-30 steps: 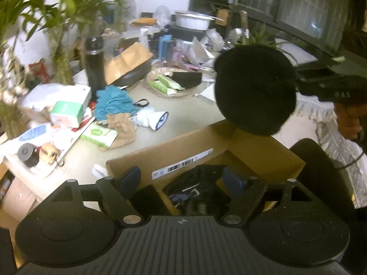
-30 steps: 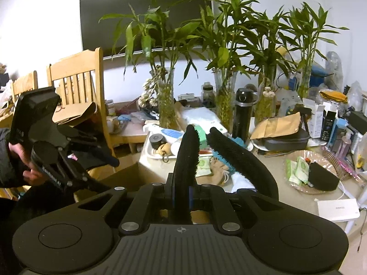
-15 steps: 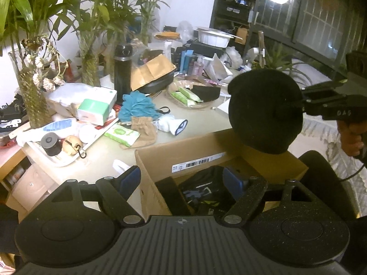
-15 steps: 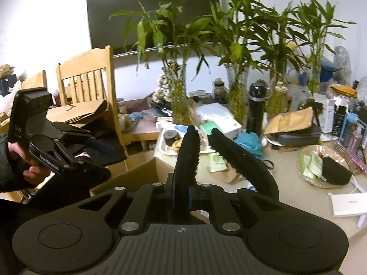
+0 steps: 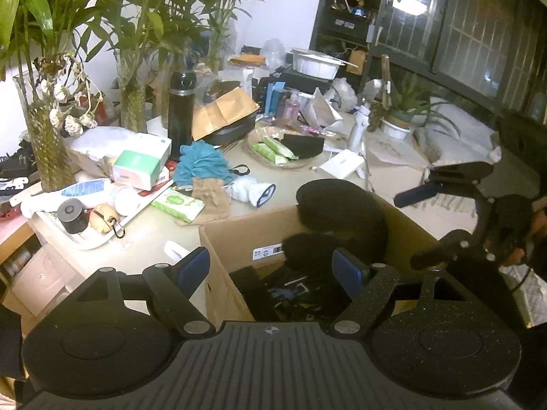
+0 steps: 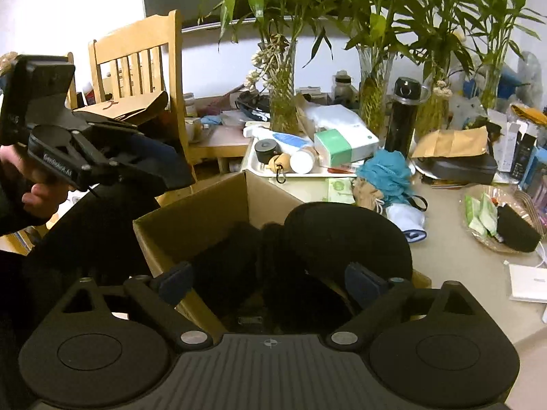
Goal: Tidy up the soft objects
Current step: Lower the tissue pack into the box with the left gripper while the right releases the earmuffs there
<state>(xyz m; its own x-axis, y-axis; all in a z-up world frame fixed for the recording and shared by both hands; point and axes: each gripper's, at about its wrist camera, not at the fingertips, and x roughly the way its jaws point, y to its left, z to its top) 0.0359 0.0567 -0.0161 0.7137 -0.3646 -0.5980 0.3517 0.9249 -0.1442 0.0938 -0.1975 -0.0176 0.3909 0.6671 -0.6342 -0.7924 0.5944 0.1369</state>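
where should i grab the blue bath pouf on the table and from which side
Take the blue bath pouf by its fluffy mesh body, coming down from above at the side facing the cardboard box. Its bunched ruffles should squash between the fingers. A black bottle and a black case stand close behind it, so a rear approach looks blocked. The black loop at its side looks thin and flat, a harder target.

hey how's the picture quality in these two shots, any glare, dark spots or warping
Left wrist view: lamp glares by the dark window, edges bend. Right wrist view: evenly lit, but the black hat in the cardboard box shows no detail; chair bows from fisheye.
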